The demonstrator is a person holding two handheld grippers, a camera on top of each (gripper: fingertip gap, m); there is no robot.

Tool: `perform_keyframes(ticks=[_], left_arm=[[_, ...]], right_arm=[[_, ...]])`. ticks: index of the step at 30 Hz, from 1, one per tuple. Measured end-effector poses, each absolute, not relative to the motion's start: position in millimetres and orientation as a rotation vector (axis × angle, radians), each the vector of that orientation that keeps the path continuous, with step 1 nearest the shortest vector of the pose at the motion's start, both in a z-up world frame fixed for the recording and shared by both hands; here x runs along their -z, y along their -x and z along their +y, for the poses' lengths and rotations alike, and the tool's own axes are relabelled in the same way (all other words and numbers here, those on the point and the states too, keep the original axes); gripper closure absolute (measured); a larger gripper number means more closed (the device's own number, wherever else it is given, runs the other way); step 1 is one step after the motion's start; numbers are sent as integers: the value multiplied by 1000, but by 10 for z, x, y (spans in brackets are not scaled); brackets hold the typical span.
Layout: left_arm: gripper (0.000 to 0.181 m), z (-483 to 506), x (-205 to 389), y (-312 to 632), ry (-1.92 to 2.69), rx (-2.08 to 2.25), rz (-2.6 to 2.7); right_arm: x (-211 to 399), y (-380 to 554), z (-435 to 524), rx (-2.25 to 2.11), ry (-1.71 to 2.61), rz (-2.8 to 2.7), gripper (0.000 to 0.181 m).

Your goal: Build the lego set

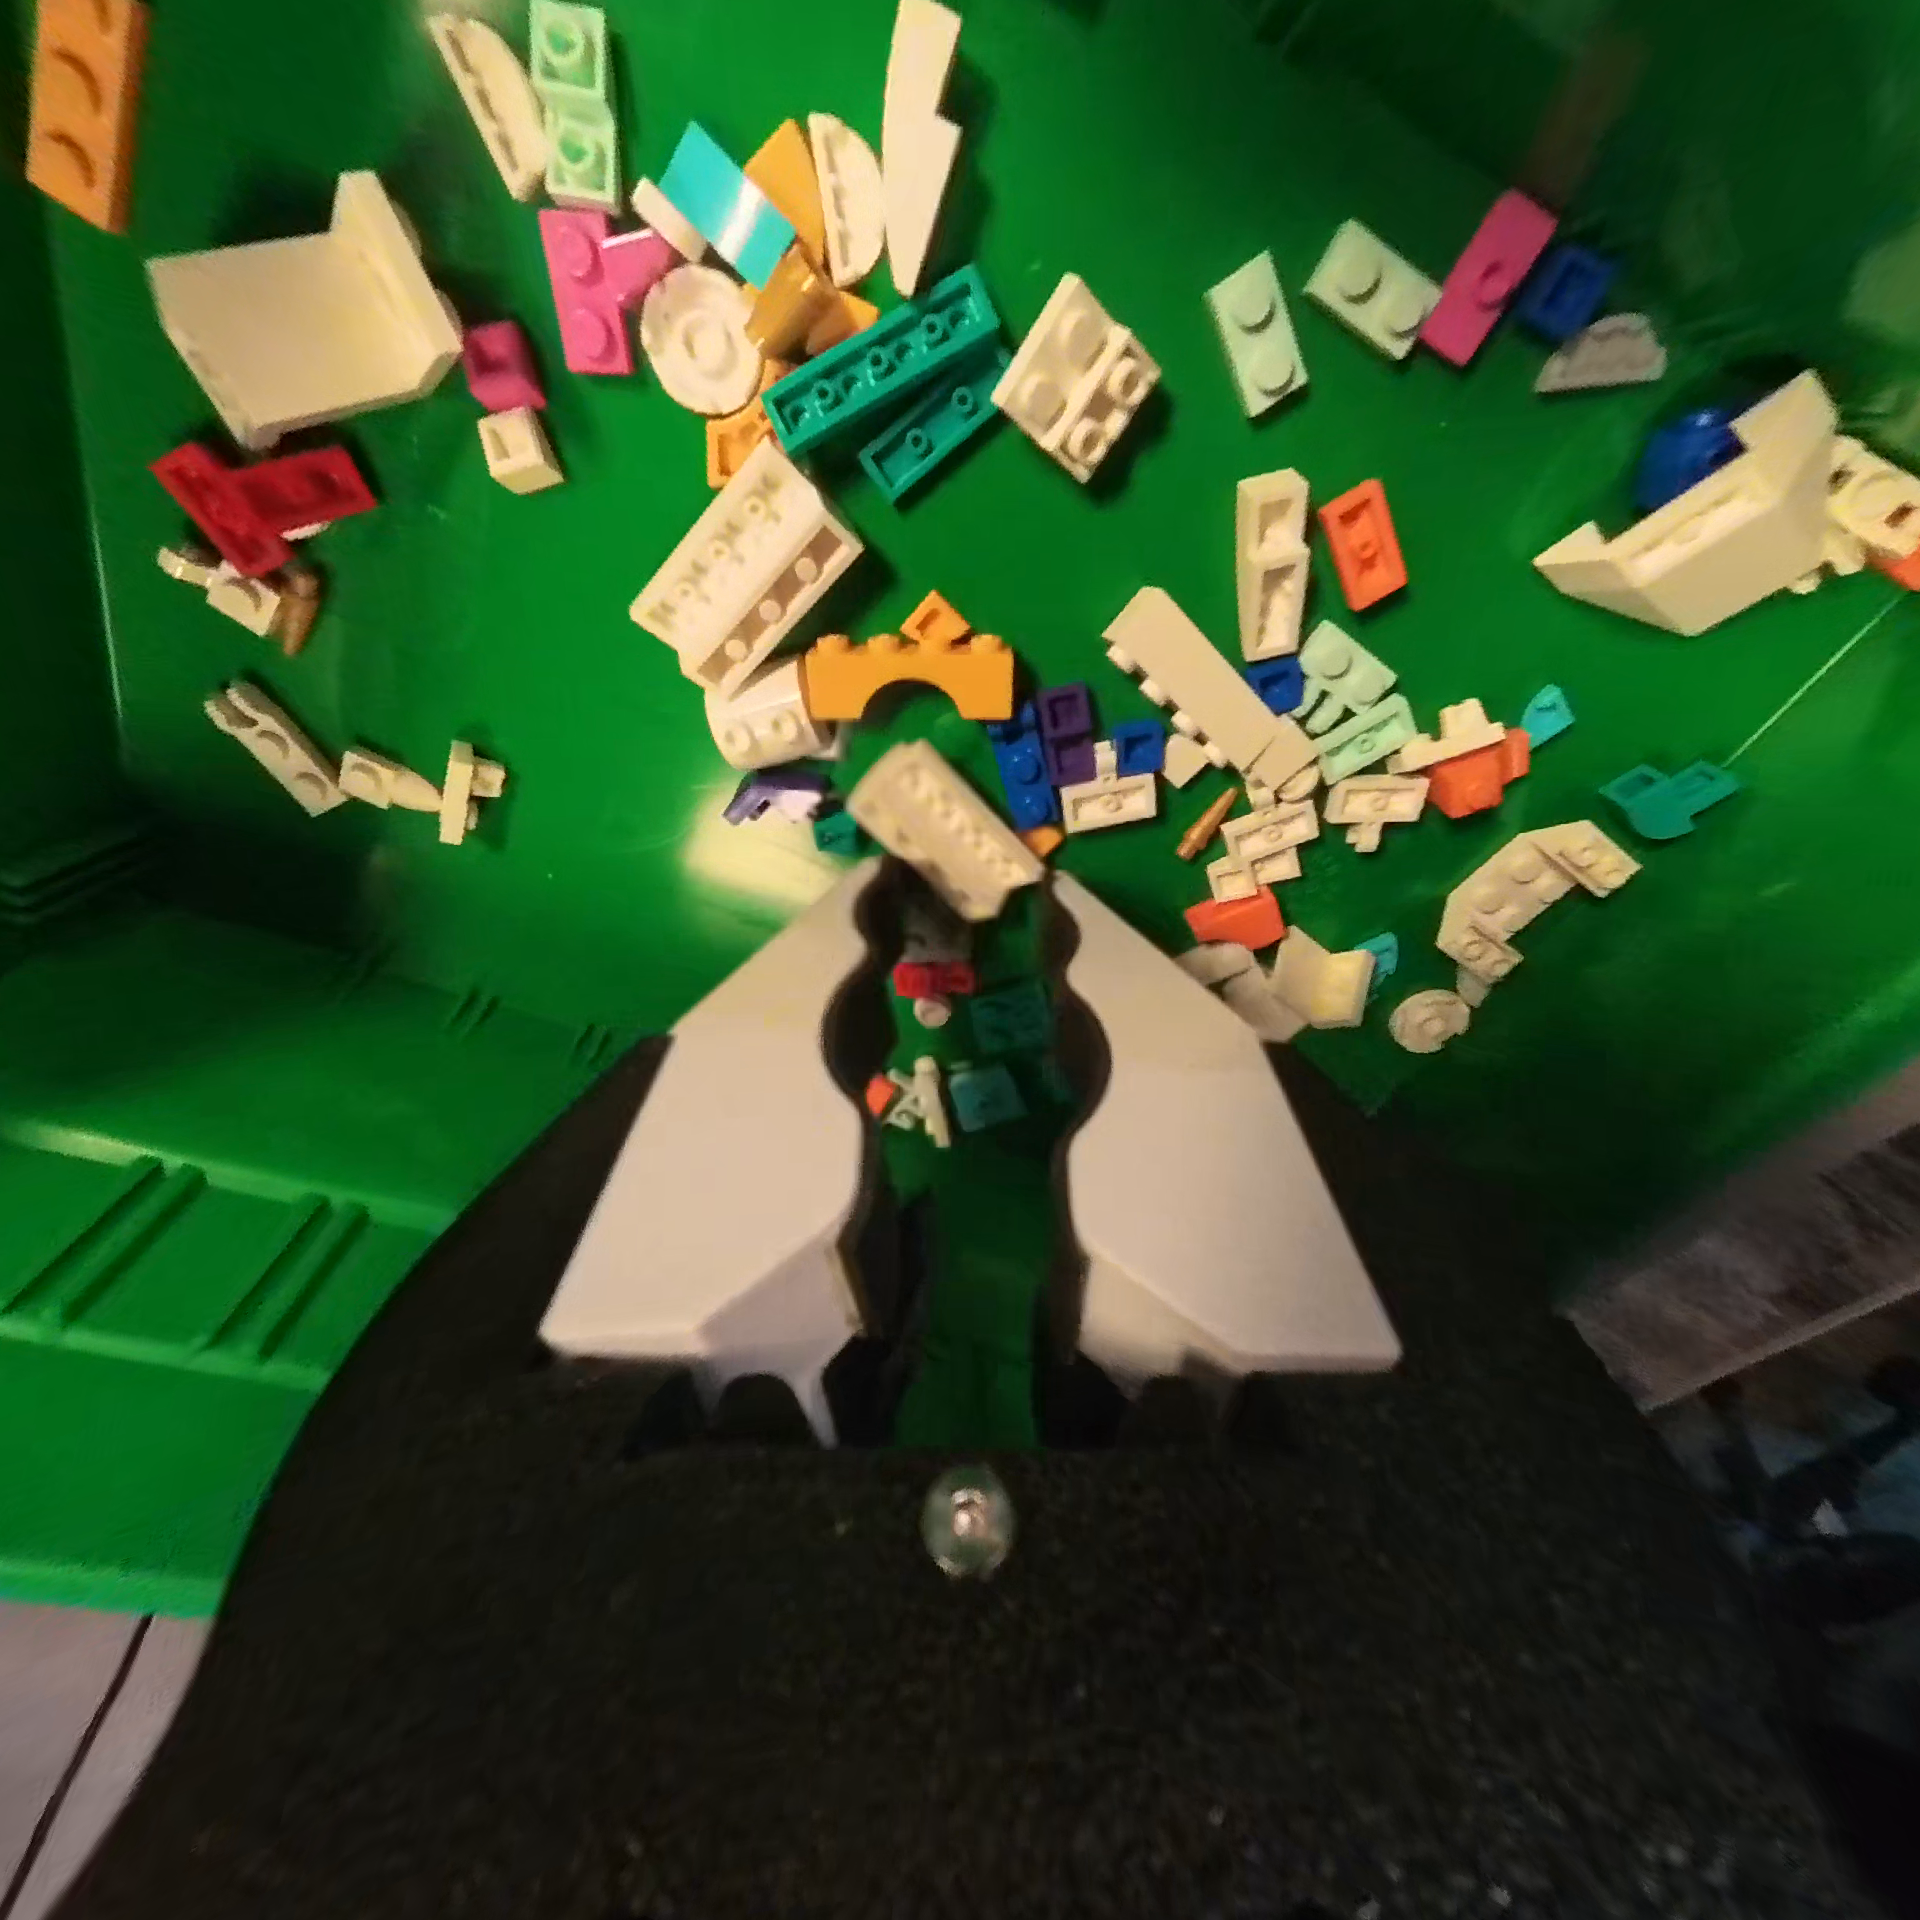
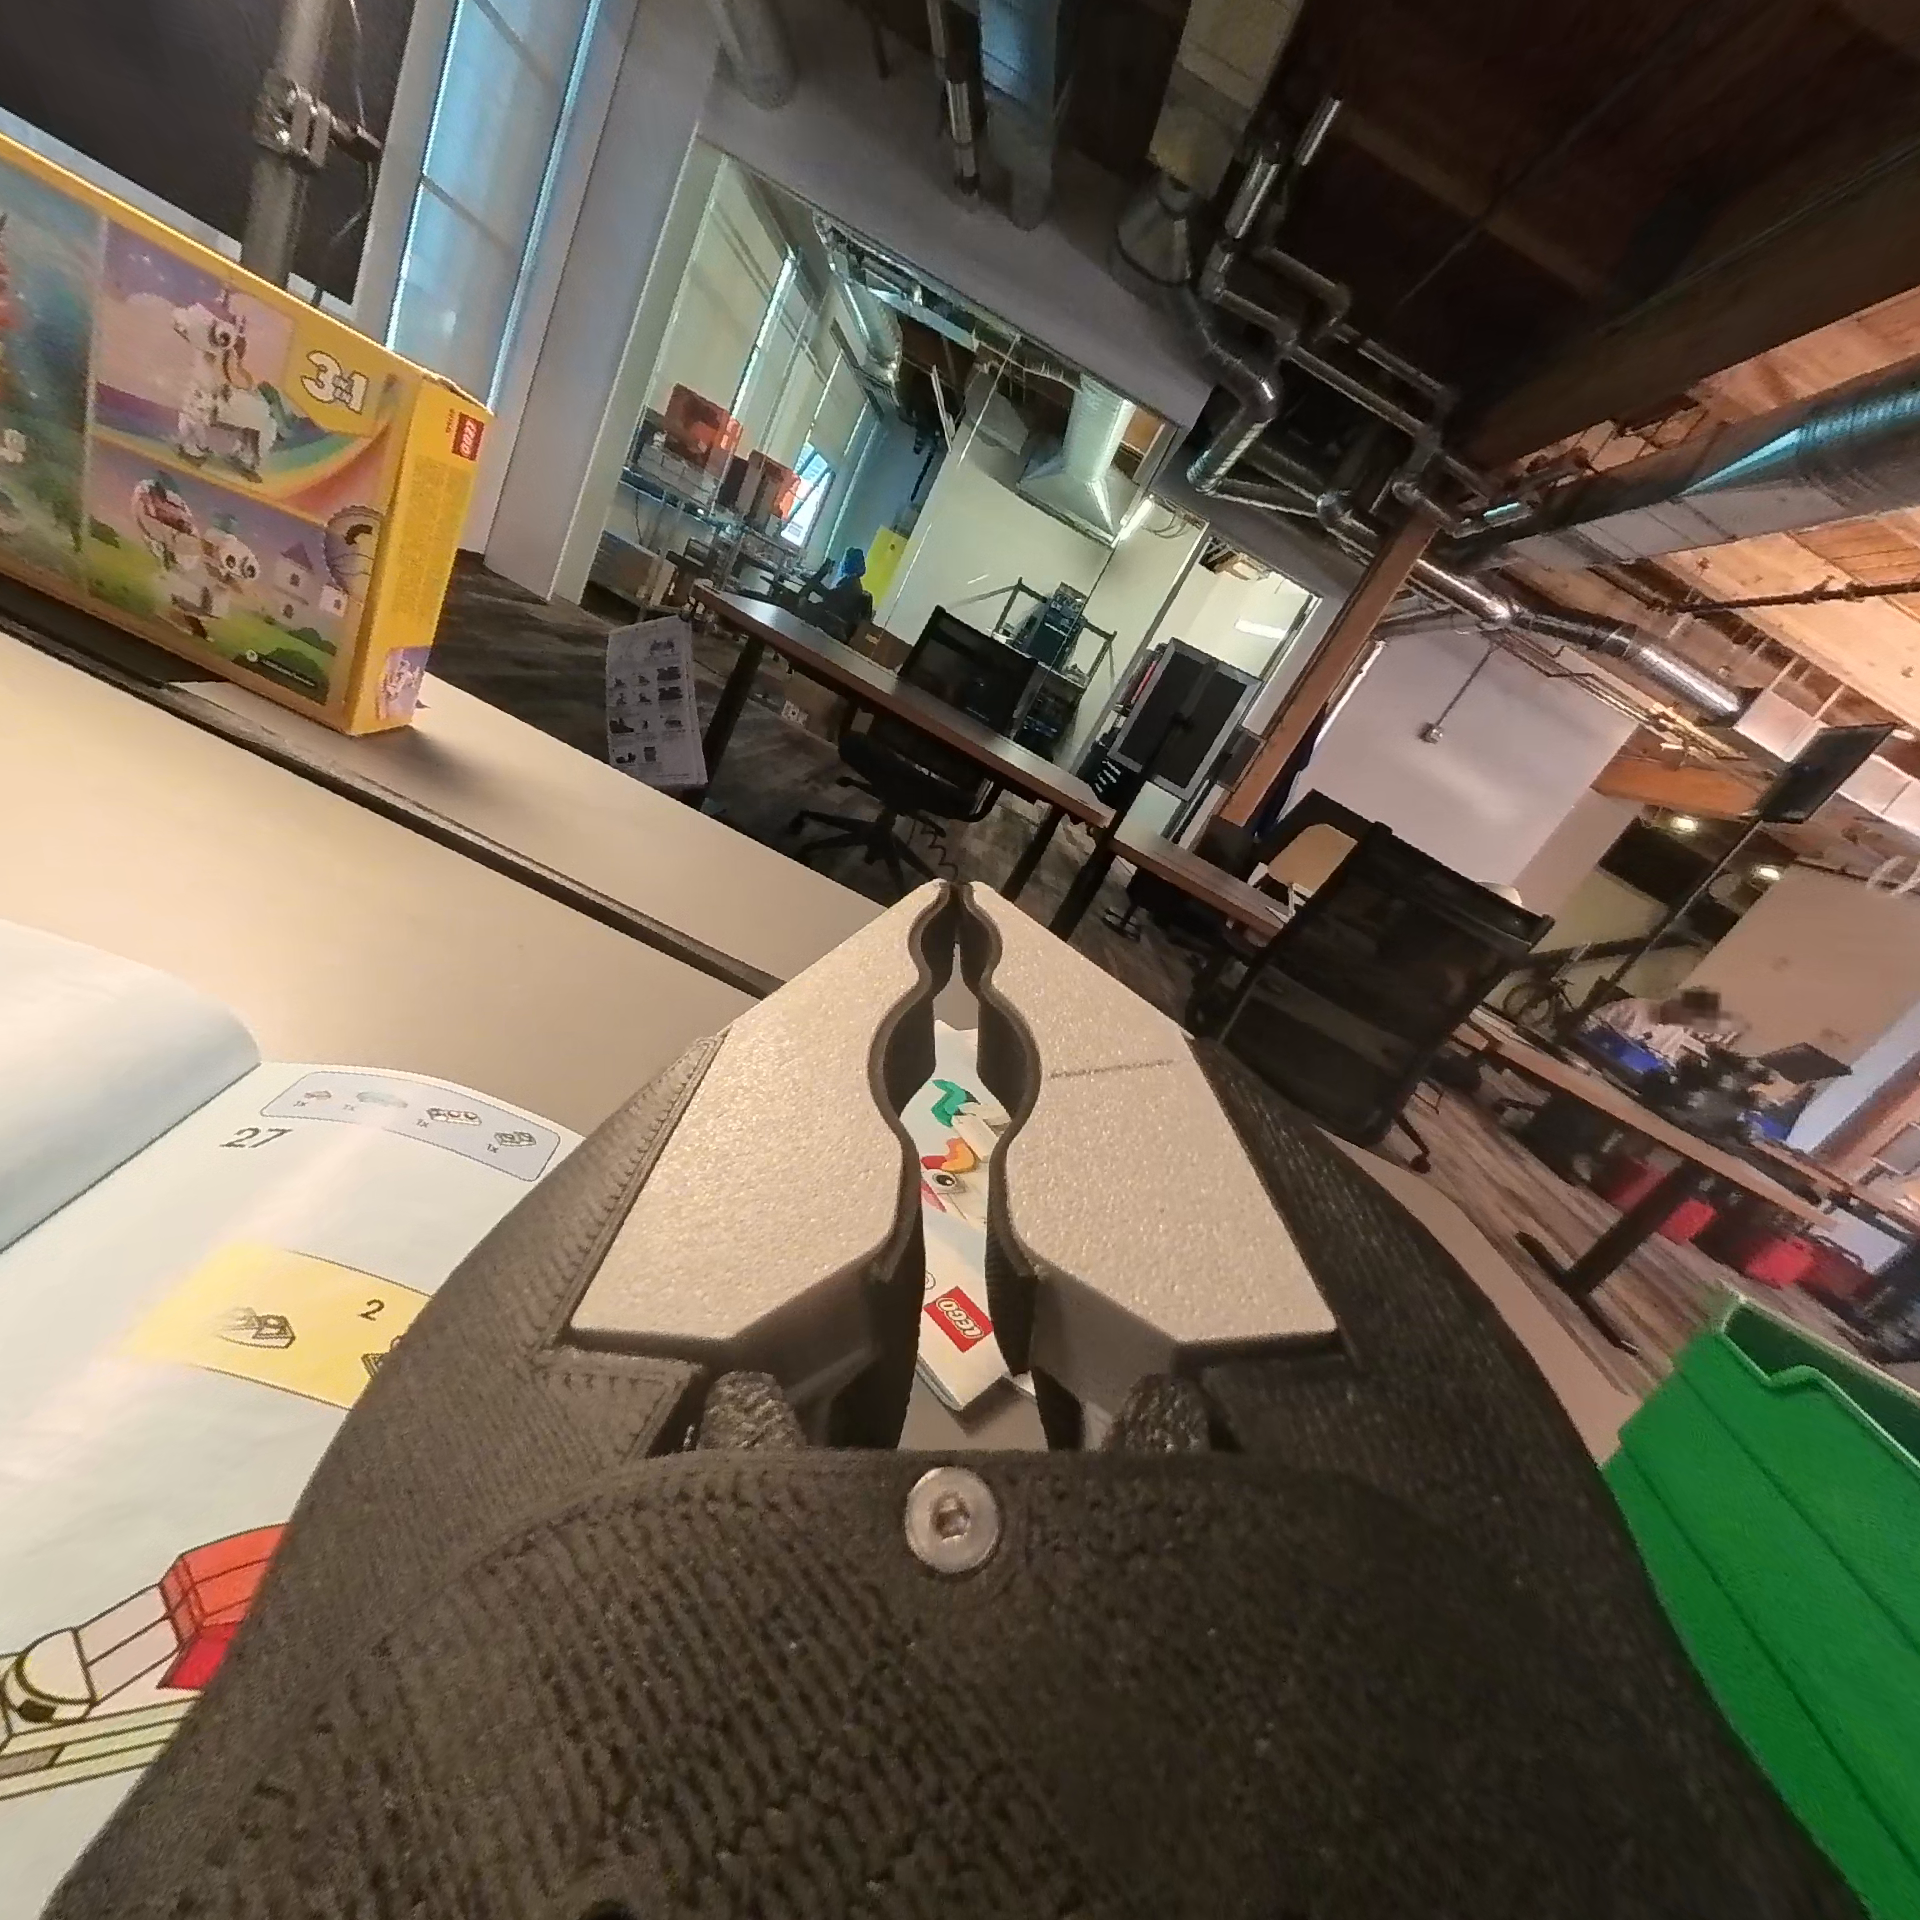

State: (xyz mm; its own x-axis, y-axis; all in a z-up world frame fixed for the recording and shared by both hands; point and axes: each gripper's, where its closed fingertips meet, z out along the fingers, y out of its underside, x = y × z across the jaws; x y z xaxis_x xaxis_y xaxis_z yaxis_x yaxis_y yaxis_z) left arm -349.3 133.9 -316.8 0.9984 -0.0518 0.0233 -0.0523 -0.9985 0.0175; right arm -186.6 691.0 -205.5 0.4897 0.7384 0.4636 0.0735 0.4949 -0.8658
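Observation:
In the left wrist view my left gripper (image 1: 956,883) is shut on a cream plate brick (image 1: 943,831), held tilted above the floor of a green bin (image 1: 436,582). Many loose bricks lie in the bin: a yellow arch (image 1: 909,673), teal plates (image 1: 883,369), a large cream bracket (image 1: 301,322), a red piece (image 1: 255,499). In the right wrist view my right gripper (image 2: 958,891) is shut and empty, resting low over the grey table (image 2: 312,883) beside the open instruction booklet (image 2: 260,1195).
The yellow set box (image 2: 239,488) stands at the table's far left. A green bin's corner (image 2: 1787,1475) shows at the right. A second booklet (image 2: 966,1340) lies under the right fingers. Office desks and chairs stand beyond the table edge. Spacing between my two grippers at the tips: around 60 centimetres. My left gripper is the nearer one to the large cream bracket (image 1: 301,322): about 11 centimetres, against 55 centimetres.

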Motion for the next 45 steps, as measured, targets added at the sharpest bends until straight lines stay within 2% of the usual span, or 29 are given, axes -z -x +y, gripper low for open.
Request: perform_keyframes(ticks=[8,15,19,22,25,28,29,30,32,34,41,45], left_arm=[[164,1485,2977,3934,-3224,202,86],[163,1508,3094,4164,-3156,386,212],[107,1564,3046,4302,-3177,528,319],[105,1683,2903,4351,-3244,666,283],[115,1861,2711,4351,-3373,756,334],[122,2062,2629,4112,-3566,518,301],[118,2124,2627,3997,-3619,398,248],[103,2179,2637,3891,-3657,298,183],[95,2195,2714,3801,-3632,274,27],[96,2132,2819,3818,-3528,359,-95],[128,2217,2957,3769,-3496,254,-168],[140,2253,3001,3766,-3512,153,-123]], right_arm=[[2058,1876,6894,-497,981,-1000,181],[2060,1878,6891,-498,980,-1002,181],[2058,1875,6891,-499,981,-1001,181],[2056,1875,6893,-499,982,-999,181],[2057,1875,6892,-497,982,-1000,181],[2057,1874,6894,-497,983,-998,181],[2056,1874,6894,-497,983,-998,181],[2056,1874,6895,-497,983,-998,181],[2057,1875,6895,-498,983,-998,181],[2056,1874,6896,-499,983,-998,181],[2056,1884,6891,-502,980,-1001,181],[2055,1891,6888,-507,979,-1003,181]])
